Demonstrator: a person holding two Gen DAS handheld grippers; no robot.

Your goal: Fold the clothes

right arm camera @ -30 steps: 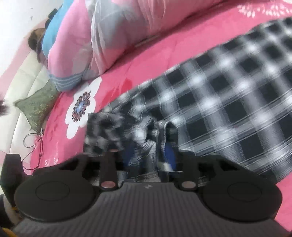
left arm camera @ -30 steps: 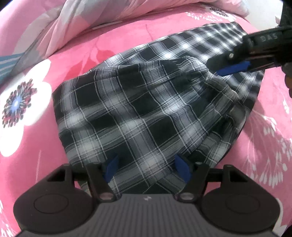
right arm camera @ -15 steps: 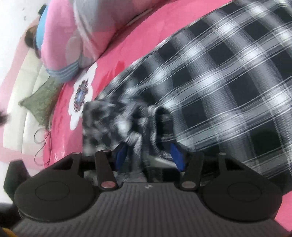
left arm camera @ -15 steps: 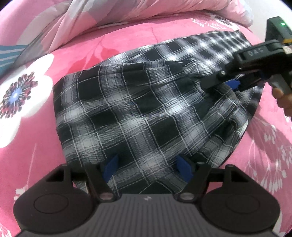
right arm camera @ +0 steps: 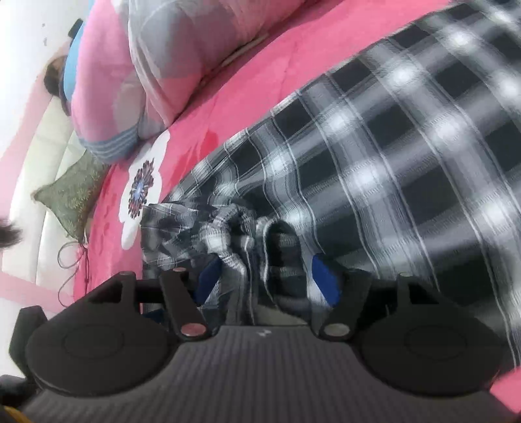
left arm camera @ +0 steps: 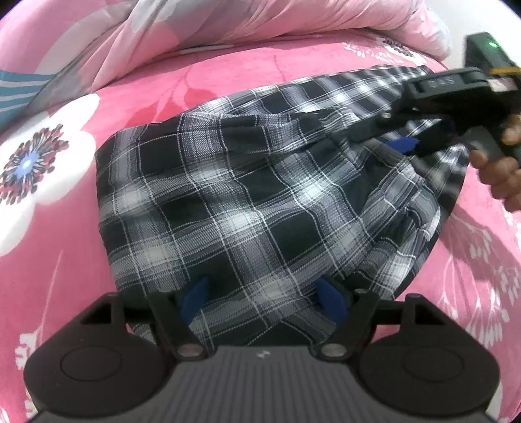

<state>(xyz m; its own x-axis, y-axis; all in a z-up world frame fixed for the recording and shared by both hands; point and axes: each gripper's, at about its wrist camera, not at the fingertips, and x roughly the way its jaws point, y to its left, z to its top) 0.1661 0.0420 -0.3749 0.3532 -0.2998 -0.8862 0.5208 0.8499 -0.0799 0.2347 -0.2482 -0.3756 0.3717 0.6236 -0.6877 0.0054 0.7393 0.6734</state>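
A black-and-white plaid garment point(left arm camera: 244, 201) lies bunched on the pink bed, partly folded over itself. My left gripper point(left arm camera: 262, 296) is open at its near edge, with the cloth lying between the blue pads point(left arm camera: 195, 294). My right gripper point(left arm camera: 400, 143) reaches in from the right over the garment's far right part, held by a hand point(left arm camera: 498, 175). In the right wrist view that gripper point(right arm camera: 267, 279) stands open, a crumpled fold of the plaid garment point(right arm camera: 407, 146) loose between its blue pads point(right arm camera: 322, 276).
The pink flowered bed cover point(left arm camera: 65, 244) spreads all around. A rolled pink-and-grey quilt point(left arm camera: 195, 26) lies along the far side. A green cushion point(right arm camera: 68, 192) and a thin cable point(right arm camera: 71, 260) sit by the white padded edge point(right arm camera: 42, 162) at the left.
My right gripper's fingers have spread apart, letting go of the bunched fold, and it has drawn back to the right. The left gripper has stayed in place, open.
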